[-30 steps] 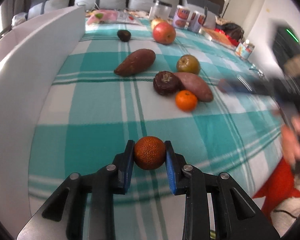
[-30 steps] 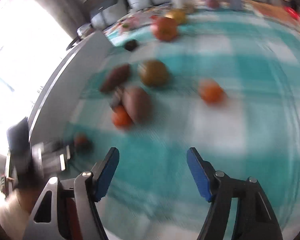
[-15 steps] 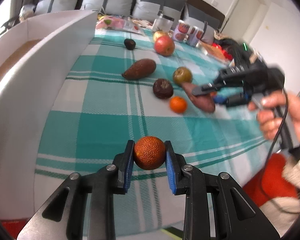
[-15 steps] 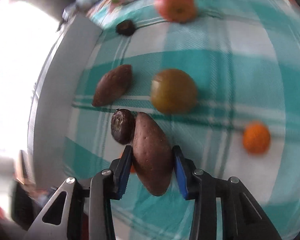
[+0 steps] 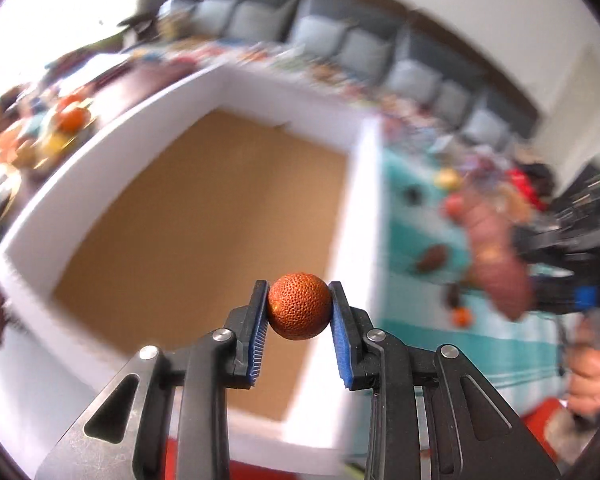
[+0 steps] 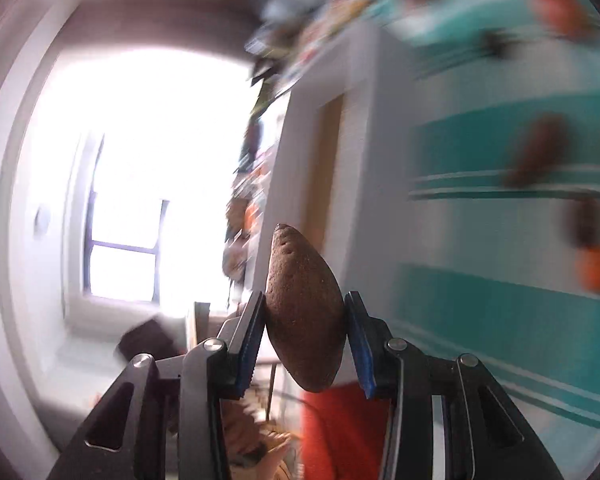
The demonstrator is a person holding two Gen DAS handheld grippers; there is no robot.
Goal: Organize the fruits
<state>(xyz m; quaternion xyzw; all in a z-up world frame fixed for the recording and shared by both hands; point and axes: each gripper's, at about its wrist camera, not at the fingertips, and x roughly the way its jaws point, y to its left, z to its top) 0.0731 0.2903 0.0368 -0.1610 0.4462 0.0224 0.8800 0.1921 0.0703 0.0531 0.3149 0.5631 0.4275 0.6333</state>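
Behind everything: blurred grey cushions, a bright window, a teal checked tablecloth (image 5: 419,240) with more fruit scattered on it.

Left gripper (image 5: 299,312): pinched shut on a small round orange fruit (image 5: 299,306), blue pads pressed to its two sides near the widest part, fruit right at the fingertips and sticking out a little past them. Pebbled, firm-looking rind; judged light, fairly stiff, not slippery against ribbed pads, liable to bruise only under a hard squeeze. Held across the middle, a sound place for a ball. Below and beyond it, the open white-walled box (image 5: 363,208) with a brown bottom, fruit hanging over its near right corner.

Right gripper (image 6: 304,334): clamped on a long brown sweet potato (image 6: 301,308), pads on its flanks at the thickest stretch, pointed tip well past the fingertips, blunt end hanging back between the fingers. Judged heavier and hard, rough-skinned, unlikely to slip but apt to pivot in the pinch if taken off-centre; mid-body hold best. White box wall just beyond its tip, cloth to the right. Seen from the left camera, potato level with the box's right wall, outside it.

Nothing released into the box yet.
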